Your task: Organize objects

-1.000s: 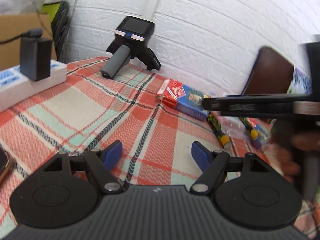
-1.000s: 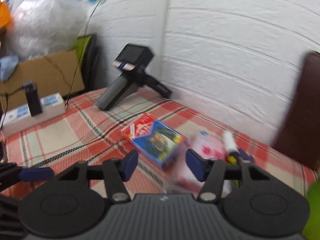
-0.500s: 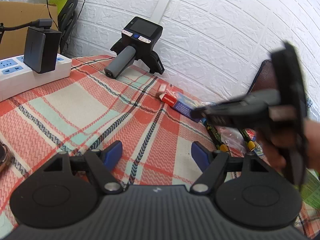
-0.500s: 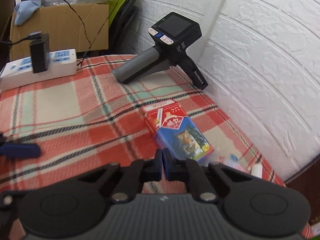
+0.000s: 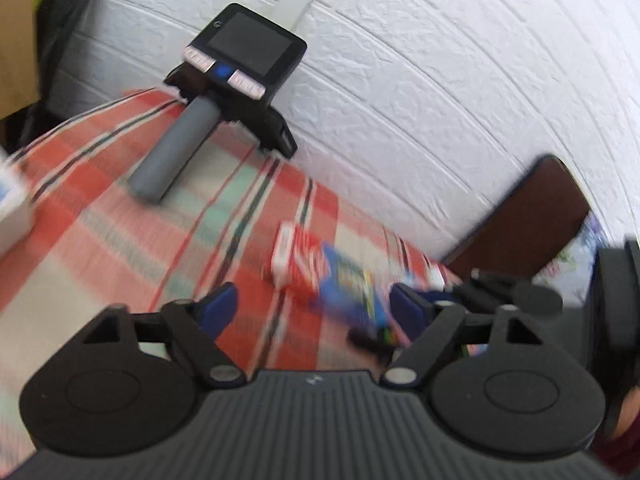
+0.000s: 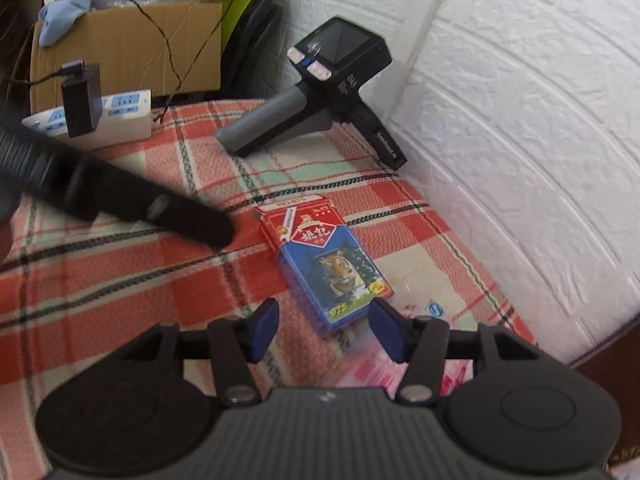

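Observation:
A red and blue card box point(image 6: 324, 256) with a tiger picture lies flat on the plaid tablecloth point(image 6: 120, 280). My right gripper point(image 6: 325, 326) hovers just before the box's near end. Its jaws are opening, and the blue pads stand either side of that end without pressing it. My left gripper point(image 5: 314, 312) is also opening, and the blurred card box point(image 5: 320, 276) lies just ahead of its pads, untouched. In the right wrist view, one dark left-gripper finger point(image 6: 160, 208) reaches in from the left, ending beside the box.
A black handheld device point(image 6: 320, 92) with a grey handle leans near the white brick wall. A power strip point(image 6: 100, 120) with a black adapter and a cardboard box point(image 6: 128, 48) sit far left. A pink packet point(image 6: 372, 368) lies under my right gripper. A brown panel point(image 5: 532, 216) stands at the right.
My left gripper swung toward the card box and the handheld device, with its jaws wider. My right jaws went from shut to open. A left-gripper finger now reaches further into the right wrist view.

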